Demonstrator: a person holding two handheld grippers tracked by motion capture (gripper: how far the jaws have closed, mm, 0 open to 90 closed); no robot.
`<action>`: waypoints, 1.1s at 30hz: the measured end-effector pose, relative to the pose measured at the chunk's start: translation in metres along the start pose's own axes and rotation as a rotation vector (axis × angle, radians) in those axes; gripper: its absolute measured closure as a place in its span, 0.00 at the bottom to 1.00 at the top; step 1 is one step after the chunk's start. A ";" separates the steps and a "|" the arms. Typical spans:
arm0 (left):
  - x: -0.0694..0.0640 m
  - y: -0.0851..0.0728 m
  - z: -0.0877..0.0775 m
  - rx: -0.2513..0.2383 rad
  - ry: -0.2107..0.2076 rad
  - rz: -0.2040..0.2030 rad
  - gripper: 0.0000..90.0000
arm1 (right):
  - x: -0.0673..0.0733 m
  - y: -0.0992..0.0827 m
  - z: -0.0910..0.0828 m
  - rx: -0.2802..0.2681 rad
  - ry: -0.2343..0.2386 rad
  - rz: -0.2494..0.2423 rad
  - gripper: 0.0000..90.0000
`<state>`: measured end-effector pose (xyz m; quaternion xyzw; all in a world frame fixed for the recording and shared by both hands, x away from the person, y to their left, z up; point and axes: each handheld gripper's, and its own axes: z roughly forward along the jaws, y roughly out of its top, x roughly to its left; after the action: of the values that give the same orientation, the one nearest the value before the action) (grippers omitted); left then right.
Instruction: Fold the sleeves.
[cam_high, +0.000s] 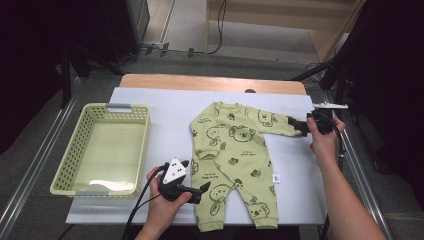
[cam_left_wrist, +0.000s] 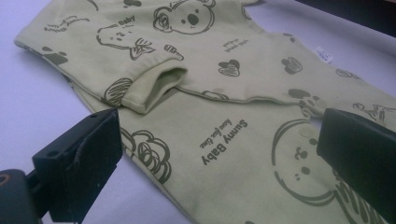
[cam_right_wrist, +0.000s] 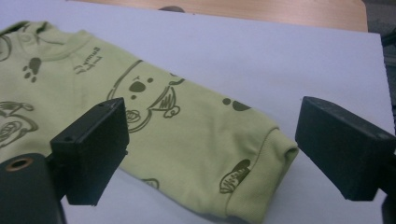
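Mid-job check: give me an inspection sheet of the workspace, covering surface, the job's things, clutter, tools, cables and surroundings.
Surface: white sheet over a wooden table.
Job's things: green koala-print baby romper lying flat, one sleeve folded in; pale yellow basket to its left, nothing inside.
Clutter: nothing seen.
Tools: left tool open by the romper's leg; right tool open at the outstretched sleeve cuff, not gripping.
Cables: one trails from each tool; more lie on the floor beyond the table.
Surroundings: dark stands, light wooden furniture behind.

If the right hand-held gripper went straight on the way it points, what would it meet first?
Most likely the cuff of the green romper's sleeve, lying flat between its open jaws on the white sheet; height above it is unclear.
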<state>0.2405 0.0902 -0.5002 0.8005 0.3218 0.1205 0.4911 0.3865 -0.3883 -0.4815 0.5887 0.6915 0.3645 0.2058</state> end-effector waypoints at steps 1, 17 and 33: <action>0.000 0.000 0.000 0.000 -0.001 -0.002 0.00 | -0.001 0.000 0.003 0.006 -0.025 0.010 0.13; 0.001 -0.003 0.001 -0.020 -0.033 -0.007 0.00 | -0.018 -0.005 0.035 0.139 -0.089 0.054 0.88; 0.001 -0.004 0.002 -0.023 -0.023 -0.006 0.00 | -0.027 0.045 0.012 0.010 -0.100 -0.048 0.90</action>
<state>0.2406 0.0909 -0.5042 0.7952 0.3170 0.1136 0.5043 0.4309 -0.4098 -0.4597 0.5904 0.6960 0.3264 0.2458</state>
